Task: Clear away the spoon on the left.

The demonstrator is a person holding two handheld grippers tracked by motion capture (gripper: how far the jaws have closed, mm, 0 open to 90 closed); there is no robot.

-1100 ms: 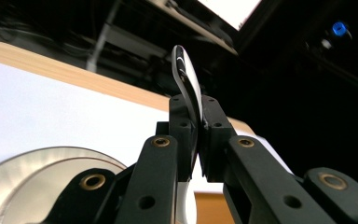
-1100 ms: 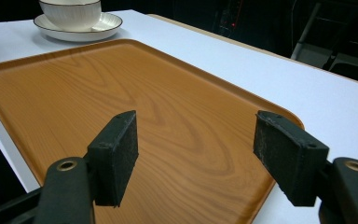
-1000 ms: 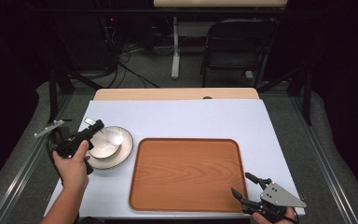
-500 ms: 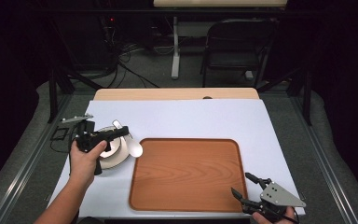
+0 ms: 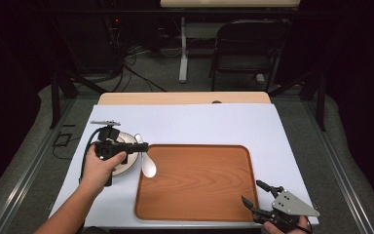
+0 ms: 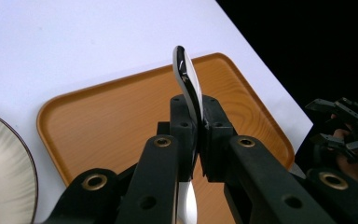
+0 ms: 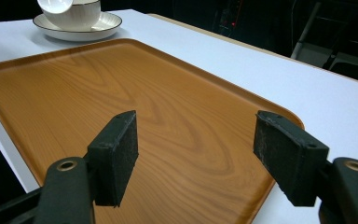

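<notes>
A white ceramic spoon [image 5: 149, 165] hangs at the left edge of the wooden tray [image 5: 199, 185], its bowl end low. My left gripper [image 5: 141, 145] is shut on its handle. In the left gripper view the spoon [image 6: 186, 79] stands edge-on, pinched between the pads of the left gripper [image 6: 198, 135], with the tray [image 6: 121, 112] beyond. My right gripper [image 5: 251, 191] rests at the tray's near right corner. It is open, and in its own view the right gripper [image 7: 196, 144] has nothing between its pads, only the tray [image 7: 121, 88] below.
A white bowl [image 7: 77, 16] on a saucer [image 5: 125, 166] sits on the white table [image 5: 199, 124] left of the tray. A wooden board [image 5: 185, 98] lies along the table's far edge. Behind it stand a chair [image 5: 248, 48] and cables.
The left gripper has carried the spoon rightward from over the bowl and saucer to the tray's left edge. The right gripper has stayed where it was.
</notes>
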